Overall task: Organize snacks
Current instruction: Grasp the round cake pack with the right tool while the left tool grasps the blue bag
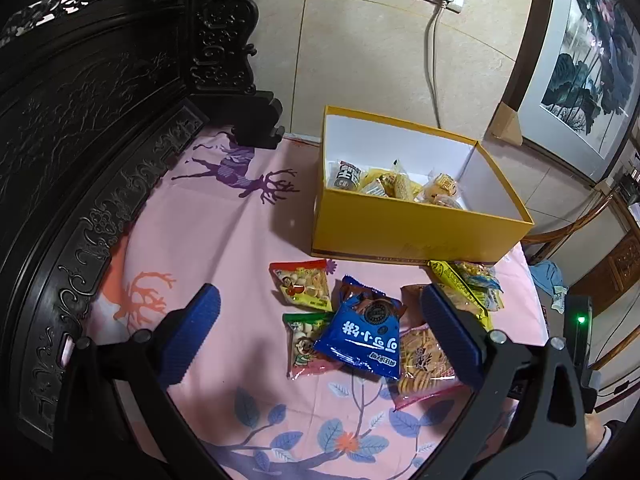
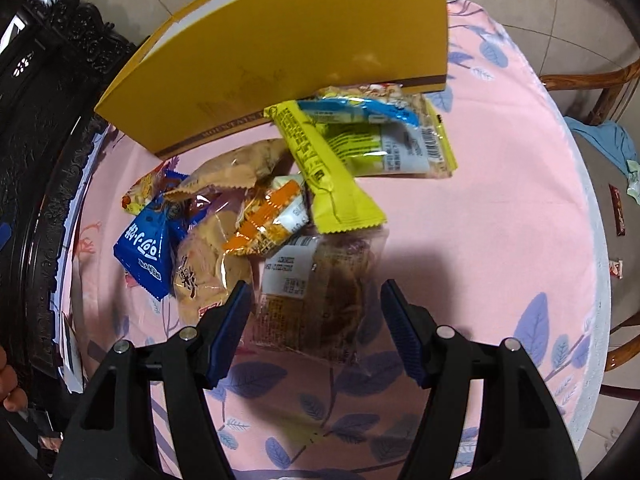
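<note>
A yellow open box (image 1: 404,228) stands on the pink cloth and holds several wrapped snacks (image 1: 394,184). Loose packets lie in front of it: a blue packet (image 1: 362,332), a red-topped packet (image 1: 304,282), a green-topped packet (image 1: 306,344), a cracker bag (image 1: 422,356) and a yellow packet (image 1: 466,284). My left gripper (image 1: 320,320) is open and empty above them. My right gripper (image 2: 316,312) is open, its fingers either side of a clear-wrapped pastry (image 2: 320,284). The box (image 2: 288,52), blue packet (image 2: 148,244), yellow stick packet (image 2: 324,168) and orange packet (image 2: 268,220) show beyond it.
Dark carved wooden furniture (image 1: 88,128) borders the table on the left. A wall socket with a plugged cord (image 1: 434,4) and a framed painting (image 1: 588,52) are behind. A wooden chair (image 2: 600,92) with blue cloth stands past the table's right edge.
</note>
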Demonstrator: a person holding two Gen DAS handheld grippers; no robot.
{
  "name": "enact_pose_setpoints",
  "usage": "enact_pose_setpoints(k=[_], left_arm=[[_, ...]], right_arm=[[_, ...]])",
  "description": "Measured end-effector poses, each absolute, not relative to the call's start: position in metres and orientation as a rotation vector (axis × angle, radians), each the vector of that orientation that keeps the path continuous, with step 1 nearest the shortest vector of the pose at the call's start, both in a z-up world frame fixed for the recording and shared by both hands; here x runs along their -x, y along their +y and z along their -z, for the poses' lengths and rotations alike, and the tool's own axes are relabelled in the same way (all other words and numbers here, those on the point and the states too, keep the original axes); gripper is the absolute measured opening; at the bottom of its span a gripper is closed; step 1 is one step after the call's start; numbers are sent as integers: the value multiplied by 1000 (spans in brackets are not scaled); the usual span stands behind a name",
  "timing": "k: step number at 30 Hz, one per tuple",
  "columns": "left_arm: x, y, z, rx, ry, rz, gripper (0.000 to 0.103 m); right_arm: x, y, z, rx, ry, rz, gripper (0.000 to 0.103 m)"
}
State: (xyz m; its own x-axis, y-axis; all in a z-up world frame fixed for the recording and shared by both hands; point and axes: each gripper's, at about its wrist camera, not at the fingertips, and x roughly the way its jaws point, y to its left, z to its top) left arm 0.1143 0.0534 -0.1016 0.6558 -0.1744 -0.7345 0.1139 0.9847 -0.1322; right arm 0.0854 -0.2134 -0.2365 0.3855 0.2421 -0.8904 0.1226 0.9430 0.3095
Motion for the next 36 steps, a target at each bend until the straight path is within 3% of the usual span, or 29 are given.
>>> enact_pose_setpoints(k=[15, 20, 36], left_arm=[[-116, 62, 107, 76, 856, 136, 101], [-115, 64, 110, 70, 863, 132, 101], [-114, 46, 124, 34, 894, 179, 101]], right_arm=[[-102, -191, 253, -197, 1237, -28, 68], [-104, -183, 254, -108, 1244, -16, 57], [-80, -222, 243, -201, 1250, 19, 55]])
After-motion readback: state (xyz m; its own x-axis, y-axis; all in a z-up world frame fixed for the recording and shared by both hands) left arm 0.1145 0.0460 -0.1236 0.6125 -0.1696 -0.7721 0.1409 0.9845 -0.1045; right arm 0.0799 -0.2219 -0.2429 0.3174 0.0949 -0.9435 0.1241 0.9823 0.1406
